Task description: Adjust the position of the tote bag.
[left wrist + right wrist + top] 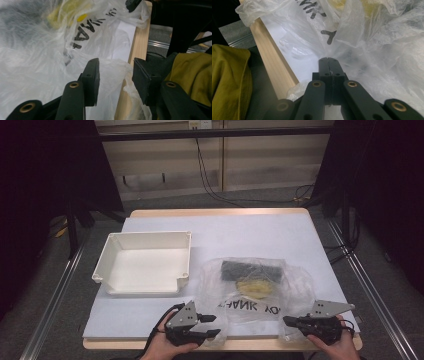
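While the right tool pinches the plastic bag at its near right edge, bring the half-open, empty left tool squarely over the near left edge before closing.

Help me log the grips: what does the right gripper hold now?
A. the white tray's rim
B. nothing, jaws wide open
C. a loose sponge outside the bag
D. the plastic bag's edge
D: in the right gripper view the right gripper has its jaws pressed together on a thin fold of the plastic bag near the table's front edge; the white tray sits apart, far to the left.
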`<action>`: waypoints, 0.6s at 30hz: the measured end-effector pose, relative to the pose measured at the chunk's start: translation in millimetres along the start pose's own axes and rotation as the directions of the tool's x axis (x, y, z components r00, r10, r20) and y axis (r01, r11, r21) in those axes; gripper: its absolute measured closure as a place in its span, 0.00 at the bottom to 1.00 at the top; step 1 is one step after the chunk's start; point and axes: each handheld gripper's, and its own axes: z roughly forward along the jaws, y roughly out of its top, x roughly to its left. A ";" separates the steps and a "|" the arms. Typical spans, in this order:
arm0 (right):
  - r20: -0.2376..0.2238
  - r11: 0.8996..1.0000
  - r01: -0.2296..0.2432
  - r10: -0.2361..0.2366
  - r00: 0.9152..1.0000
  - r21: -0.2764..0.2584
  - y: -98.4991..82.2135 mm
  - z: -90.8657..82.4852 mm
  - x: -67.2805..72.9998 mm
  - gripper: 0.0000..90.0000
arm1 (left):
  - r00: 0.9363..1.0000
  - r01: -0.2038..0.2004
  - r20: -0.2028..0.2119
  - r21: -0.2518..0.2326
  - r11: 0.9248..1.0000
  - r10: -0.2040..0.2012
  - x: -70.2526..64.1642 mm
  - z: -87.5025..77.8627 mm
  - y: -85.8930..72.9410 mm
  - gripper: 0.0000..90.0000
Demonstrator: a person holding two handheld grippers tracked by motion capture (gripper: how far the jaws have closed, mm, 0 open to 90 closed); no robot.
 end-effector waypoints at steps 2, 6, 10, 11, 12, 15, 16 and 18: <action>0.001 1.000 0.003 -0.003 1.000 0.000 -0.2 0.4 -0.3 1.00 | 1.000 -0.008 0.020 0.025 1.000 0.007 2.3 5.8 -1.3 0.61; 0.002 1.000 -0.005 0.005 1.000 0.005 -1.6 1.2 -2.0 0.97 | 0.999 -0.029 0.034 0.096 0.995 0.026 5.7 19.1 -5.6 0.56; 0.015 1.000 0.014 -0.015 1.000 0.027 -2.7 3.5 -0.2 0.84 | 1.000 -0.023 0.019 0.134 0.991 0.021 9.7 21.8 -7.0 0.54; 0.015 0.999 0.022 -0.022 1.000 0.031 -2.7 4.4 0.7 0.80 | 1.000 -0.013 0.012 0.130 0.991 0.011 10.4 22.9 -8.1 0.55; 0.023 0.999 0.029 -0.030 0.999 0.037 -2.6 4.7 1.3 0.78 | 1.000 -0.013 0.010 0.152 0.988 0.012 12.3 23.4 -8.9 0.57; 0.032 0.997 0.047 -0.049 0.998 0.058 -3.2 6.0 3.3 0.73 | 1.000 -0.021 -0.001 0.167 0.986 0.021 15.7 27.1 -12.2 0.64; 0.037 0.996 0.055 -0.058 0.998 0.069 -3.5 7.1 4.2 0.73 | 1.000 -0.011 -0.010 0.171 0.985 0.013 16.8 26.5 -11.8 0.68; 0.046 0.993 0.067 -0.072 0.996 0.098 -3.6 9.8 5.6 0.77 | 1.000 0.000 -0.016 0.169 0.986 0.002 20.0 26.0 -12.2 0.77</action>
